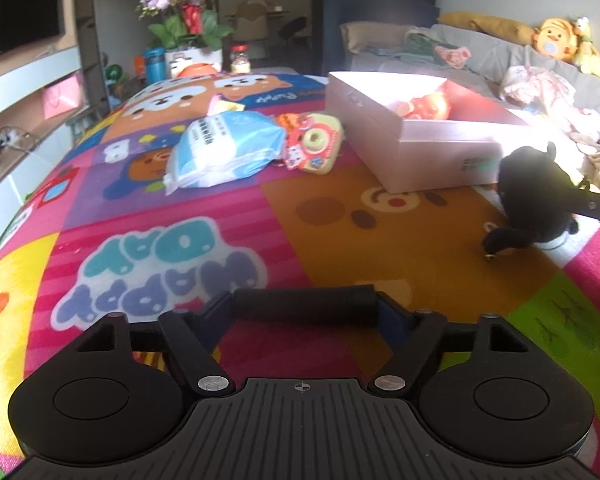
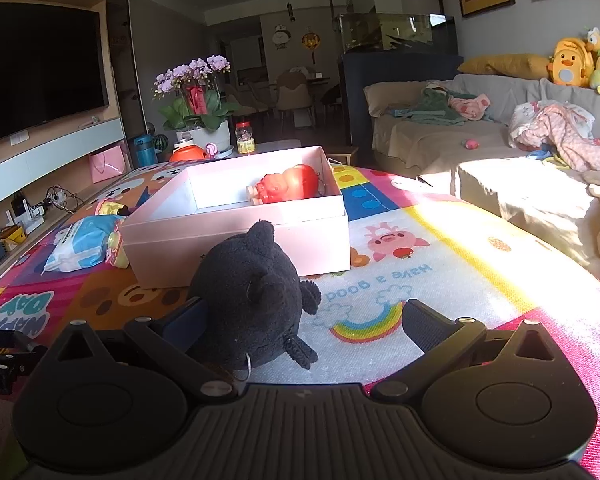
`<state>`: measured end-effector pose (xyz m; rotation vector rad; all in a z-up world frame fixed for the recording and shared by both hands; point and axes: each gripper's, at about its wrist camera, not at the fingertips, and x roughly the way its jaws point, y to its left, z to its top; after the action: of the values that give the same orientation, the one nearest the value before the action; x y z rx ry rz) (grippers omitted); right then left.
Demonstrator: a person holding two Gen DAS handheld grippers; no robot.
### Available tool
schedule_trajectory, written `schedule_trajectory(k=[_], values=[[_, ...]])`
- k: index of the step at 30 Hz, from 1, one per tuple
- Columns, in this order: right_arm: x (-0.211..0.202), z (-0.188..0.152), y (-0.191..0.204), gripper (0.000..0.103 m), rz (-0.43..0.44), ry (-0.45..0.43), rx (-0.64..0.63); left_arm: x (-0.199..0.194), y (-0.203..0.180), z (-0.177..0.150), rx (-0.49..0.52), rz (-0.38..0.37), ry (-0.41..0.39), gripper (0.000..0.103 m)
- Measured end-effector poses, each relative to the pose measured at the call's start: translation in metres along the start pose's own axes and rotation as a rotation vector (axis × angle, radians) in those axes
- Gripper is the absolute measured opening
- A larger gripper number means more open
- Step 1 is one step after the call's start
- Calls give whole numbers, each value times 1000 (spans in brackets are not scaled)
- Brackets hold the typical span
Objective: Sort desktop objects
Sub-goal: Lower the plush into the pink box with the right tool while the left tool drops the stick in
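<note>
One black plush toy (image 2: 256, 296) sits on the colourful play mat (image 1: 260, 216) just before the pink box (image 2: 236, 236), its underside hidden. It lies between the fingers of the right tongs (image 2: 300, 328), which stand wide; only the left finger seems to touch it. The left tongs (image 1: 305, 312) are parted with nothing between them. Inside the box lies one red toy (image 2: 284, 189), half hidden by the wall. Beside the box are one white-and-blue packet (image 1: 224, 148) and one yellow toy camera (image 1: 314, 142), partly cut off in the right view.
</note>
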<state>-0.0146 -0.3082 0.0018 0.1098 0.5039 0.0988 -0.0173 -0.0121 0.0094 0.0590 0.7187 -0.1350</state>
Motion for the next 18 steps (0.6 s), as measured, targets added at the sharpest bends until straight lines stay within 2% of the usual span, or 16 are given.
schedule_trajectory(k=[2, 6, 10, 11, 12, 13, 14, 18], values=[[1, 3, 5, 103, 11, 5, -35, -3, -6, -1, 27, -26, -3, 80], [8, 15, 30, 103, 16, 8, -185, -8, -21, -7, 69, -71, 5, 80], [36, 23, 51, 103, 25, 140, -280, -16, -33, -14, 104, -108, 6, 80], [41, 22, 54, 100, 14, 150, -296, -18, -34, -14, 106, -112, 5, 80], [43, 21, 55, 84, 4, 152, -310, -21, -34, -14, 108, -113, 1, 80], [43, 21, 56, 75, 14, 167, -322, -24, -34, -13, 110, -111, -6, 80], [42, 23, 55, 70, 26, 191, -327, -28, -32, -12, 111, -109, -16, 80], [9, 44, 40, 69, 118, 231, -284, -41, -27, 0, 129, -98, -70, 80]])
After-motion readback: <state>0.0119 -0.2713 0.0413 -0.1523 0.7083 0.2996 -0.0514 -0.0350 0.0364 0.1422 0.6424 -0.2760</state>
